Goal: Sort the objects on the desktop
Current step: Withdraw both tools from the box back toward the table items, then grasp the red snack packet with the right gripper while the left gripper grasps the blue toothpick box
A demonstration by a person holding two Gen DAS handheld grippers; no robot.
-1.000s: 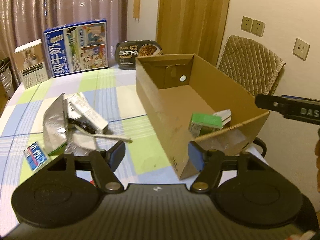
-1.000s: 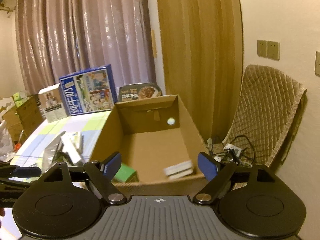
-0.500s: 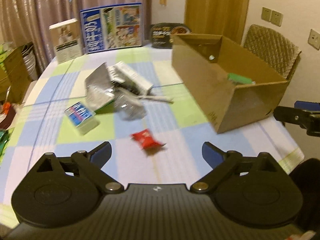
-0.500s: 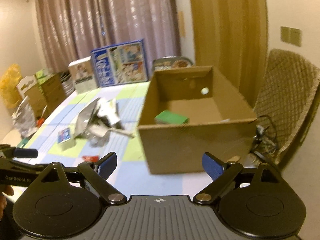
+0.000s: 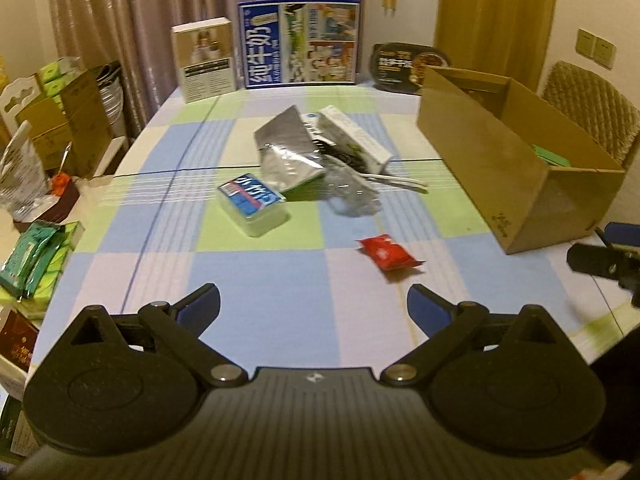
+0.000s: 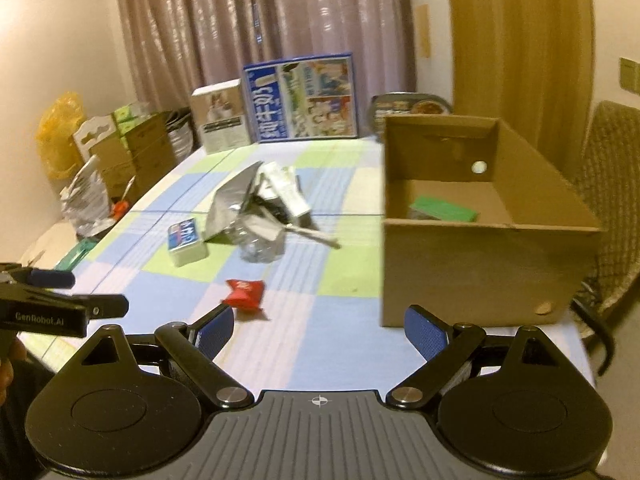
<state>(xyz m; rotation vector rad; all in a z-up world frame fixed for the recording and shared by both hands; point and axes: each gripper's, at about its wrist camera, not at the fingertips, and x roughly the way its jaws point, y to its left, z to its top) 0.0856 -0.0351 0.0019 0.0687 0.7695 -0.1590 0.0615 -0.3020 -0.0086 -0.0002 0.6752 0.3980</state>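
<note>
Here our left gripper (image 5: pixel 314 306) jaws are opening, the right gripper (image 6: pixel 319 330) jaws gape, both empty; a red packet (image 5: pixel 389 251) lies ahead, "GenRobot.AI" legible.

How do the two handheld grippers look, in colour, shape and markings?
Both the left gripper and the right gripper have matte black ribbed bodies, round black discs, silver pivot bolts and blue-padded fingers. Seen from the right wrist, the left one carries white "GenRobot.AI" lettering.

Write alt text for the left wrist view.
The open left gripper hovers empty above a blue, green and white checked tablecloth, its jaws opening. Ahead lie a small red foil packet, a blue-labelled pale box and a heap of silver wrappers; an open brown cardboard box stands at right.
</note>
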